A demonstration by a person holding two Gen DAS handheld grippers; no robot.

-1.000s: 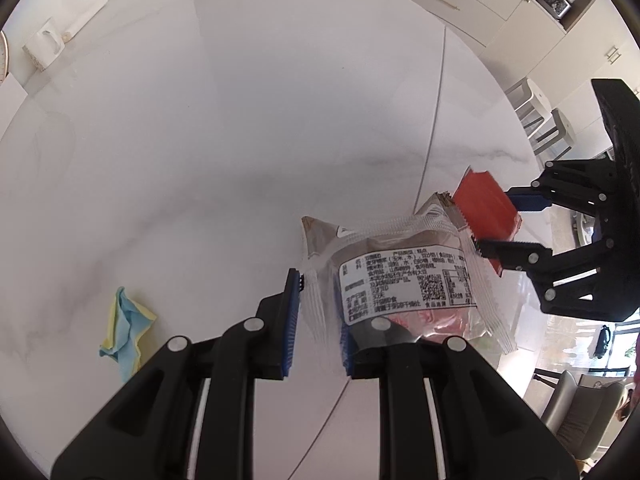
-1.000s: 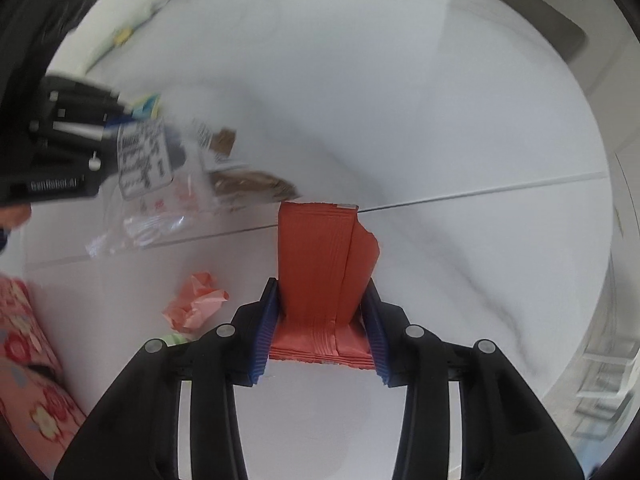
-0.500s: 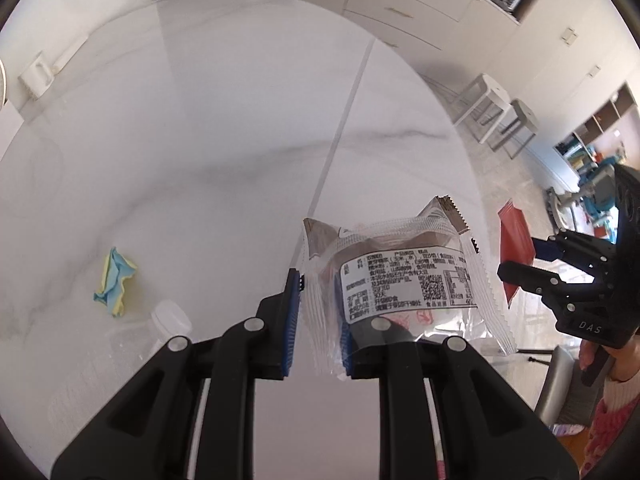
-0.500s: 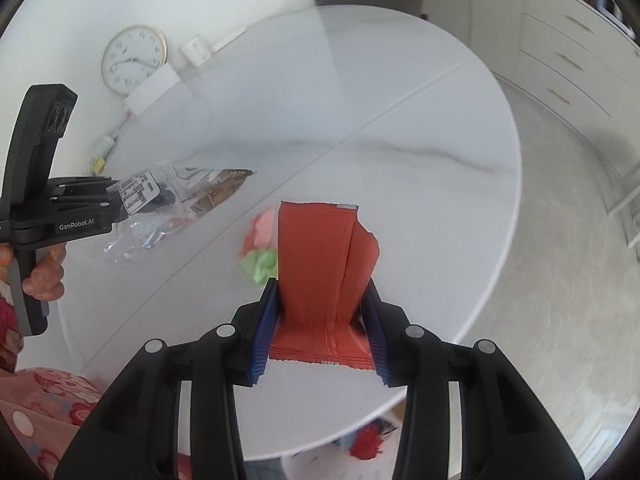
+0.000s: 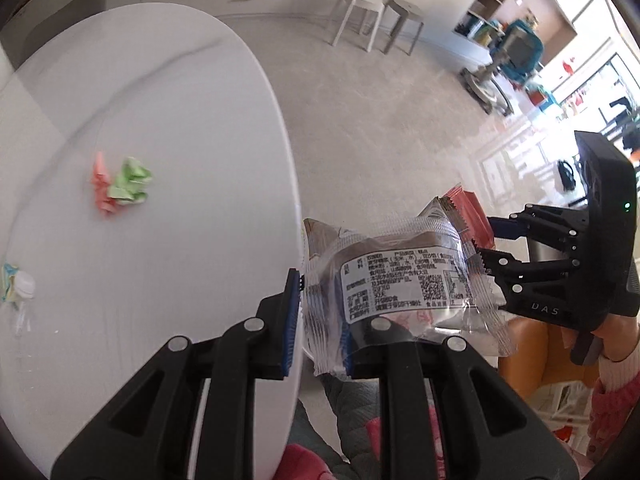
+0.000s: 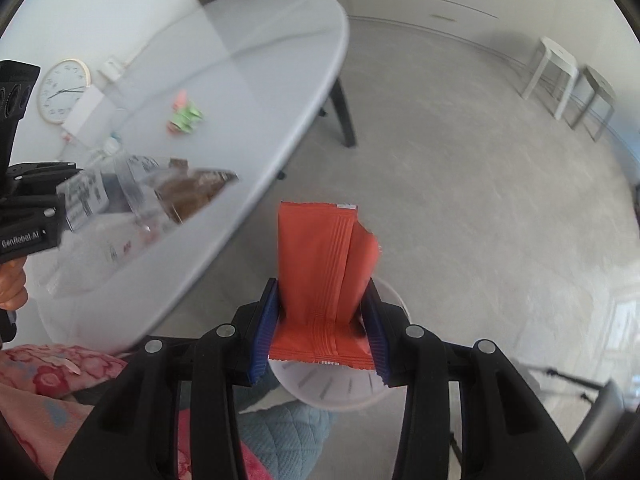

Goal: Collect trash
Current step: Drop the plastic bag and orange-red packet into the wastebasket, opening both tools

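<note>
Orange-red foil wrapper (image 6: pixel 324 280), torn along its upper right edge, stands upright between the blue pads of the right tool (image 6: pixel 322 328), which is clenched on its lower half; it hangs past the near edge of the white marble-patterned round bench (image 6: pixel 256 80), above a white ribbed bin (image 6: pixel 332 384) on the grey floor (image 6: pixel 460 160). To the left, the left tool (image 5: pixel 320 320) grasps a clear plastic snack bag with a white printed label (image 5: pixel 400 280) by one sealed end, and the bag juts out to the right, just off the bench rim (image 5: pixel 288 184). In the left wrist view the right tool (image 5: pixel 486 240) sits at the far right with the red wrapper (image 5: pixel 470 216) partly hidden behind the clear bag. On the bench lie a crumpled green paper scrap (image 5: pixel 130 182) touching a crumpled pink paper scrap (image 5: pixel 102 186), well apart from both tools, and a small blue-and-yellow scrap beside a white cap (image 5: pixel 16 286) at the far left edge. Two stools (image 5: pixel 376 16) stand far across the floor, and a round wall clock (image 6: pixel 62 90) shows at the left of the right wrist view.
</note>
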